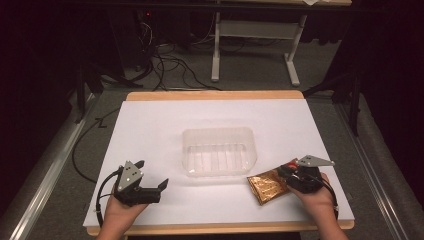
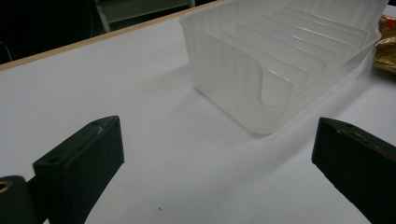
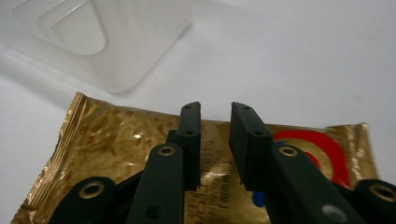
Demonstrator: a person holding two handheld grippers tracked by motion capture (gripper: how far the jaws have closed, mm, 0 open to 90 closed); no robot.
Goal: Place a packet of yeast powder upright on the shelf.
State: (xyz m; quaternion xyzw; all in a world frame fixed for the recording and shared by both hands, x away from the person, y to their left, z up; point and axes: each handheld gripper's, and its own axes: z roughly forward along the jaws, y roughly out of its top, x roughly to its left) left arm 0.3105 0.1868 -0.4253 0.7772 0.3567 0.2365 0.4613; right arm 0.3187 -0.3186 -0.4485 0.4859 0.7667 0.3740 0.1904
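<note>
My white tabletop [image 1: 165, 130] is evenly lit from above while the room behind falls nearly black. The gold packet [image 3: 116, 140] glints; my near jaws blur softly.

you have one clear tray [image 1: 220, 172], one gold packet [image 1: 267, 187], two grippers, left [image 1: 150, 176] and right [image 1: 286, 172], and one white table [image 1: 165, 120].
</note>
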